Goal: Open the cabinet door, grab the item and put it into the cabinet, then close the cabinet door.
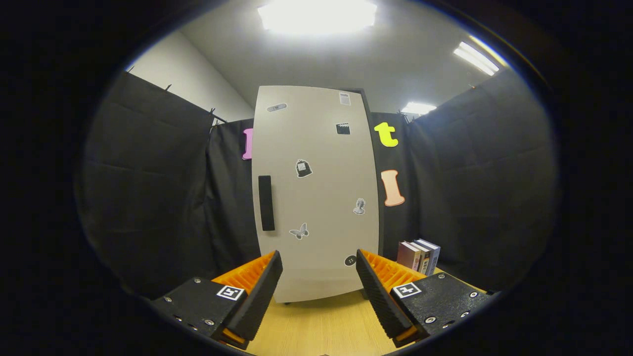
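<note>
A tall off-white cabinet [316, 193] stands upright on the wooden table, straight ahead of my fingers. Its door is closed and carries several small stickers. A dark vertical handle [266, 202] sits near the door's left edge. My gripper [319, 267] is open, a short way in front of the cabinet's lower part, with nothing between its fingers. A few books [419, 255] stand upright on the table to the right of the cabinet, just beyond the right finger.
The light wooden table [321, 326] runs under the fingers up to the cabinet's foot. Black cloth walls close the booth on the left, behind and on the right. Bright ceiling lights hang overhead.
</note>
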`<state>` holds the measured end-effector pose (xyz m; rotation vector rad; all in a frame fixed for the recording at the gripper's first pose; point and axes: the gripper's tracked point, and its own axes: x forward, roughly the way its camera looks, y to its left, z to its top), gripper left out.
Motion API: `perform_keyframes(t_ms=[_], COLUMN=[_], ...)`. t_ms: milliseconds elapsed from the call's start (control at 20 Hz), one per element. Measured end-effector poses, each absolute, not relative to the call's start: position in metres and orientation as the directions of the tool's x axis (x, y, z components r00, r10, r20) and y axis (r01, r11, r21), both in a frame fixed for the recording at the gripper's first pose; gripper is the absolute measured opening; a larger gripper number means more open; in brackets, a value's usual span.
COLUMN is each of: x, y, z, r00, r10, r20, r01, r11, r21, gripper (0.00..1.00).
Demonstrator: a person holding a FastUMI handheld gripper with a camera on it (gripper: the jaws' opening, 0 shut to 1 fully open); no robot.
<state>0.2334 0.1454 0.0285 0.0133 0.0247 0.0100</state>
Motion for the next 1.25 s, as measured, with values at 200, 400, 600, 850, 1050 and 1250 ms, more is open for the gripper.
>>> perform_keyframes(t_ms=[200,400,600,850,1050,1250], x=[0.223,0.220,0.219,0.218,0.218,0.217], y=[0.143,0.145,0.145,0.145,0.144,0.145], z=[0.007,-0.008,-0.012,-0.015,-0.014,-0.015], r00=[0.999,0.997,0.997,0.997,0.997,0.997], r10=[0.002,0.002,0.000,0.000,-0.004,-0.006], r20=[-0.054,-0.082,-0.082,-0.083,-0.080,-0.082], r01=[-0.002,-0.002,-0.002,-0.001,0.004,0.006], r11=[1.000,1.000,1.000,1.000,1.000,1.000], r21=[0.006,-0.009,-0.014,-0.005,-0.003,0.001], gripper=[0.93,0.94,0.94,0.94,0.93,0.94])
